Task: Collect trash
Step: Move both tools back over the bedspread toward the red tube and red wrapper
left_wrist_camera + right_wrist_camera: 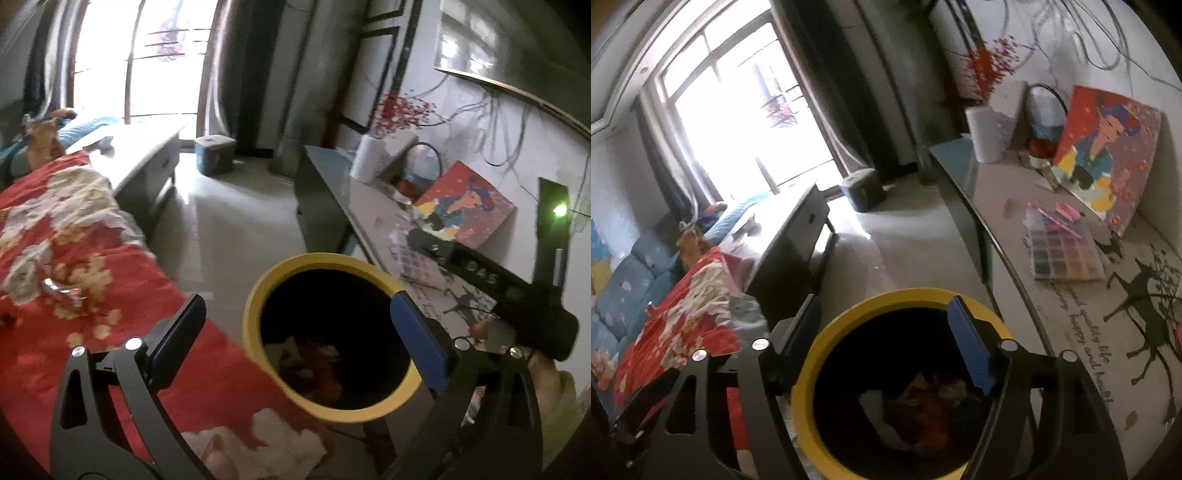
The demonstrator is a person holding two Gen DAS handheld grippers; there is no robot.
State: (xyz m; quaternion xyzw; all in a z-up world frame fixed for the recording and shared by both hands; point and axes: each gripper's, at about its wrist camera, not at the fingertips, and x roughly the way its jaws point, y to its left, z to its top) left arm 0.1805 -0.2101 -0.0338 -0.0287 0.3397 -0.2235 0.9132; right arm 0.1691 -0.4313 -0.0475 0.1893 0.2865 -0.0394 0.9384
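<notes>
A yellow-rimmed black trash bin (pixel 255 295) stands on the floor between the bed and the desk; it also shows in the right wrist view (pixel 908 295). Red and white trash (pixel 314 354) lies at its bottom, also seen from the right wrist (pixel 923 410). My left gripper (pixel 299 339) is open and empty above the bin's mouth. My right gripper (pixel 886 332) is open and empty over the bin. Small scraps (pixel 59 291) lie on the red floral bedspread (pixel 74 240).
A desk (pixel 1004 192) on the right holds a paint palette (pixel 1063 254), a red painting (pixel 1108 155), a paper roll (pixel 986 136) and a flower vase. A low cabinet (pixel 147 158) and a teal box (pixel 216 155) stand near the bright window. The right-hand device (pixel 498 284) reaches in from the right.
</notes>
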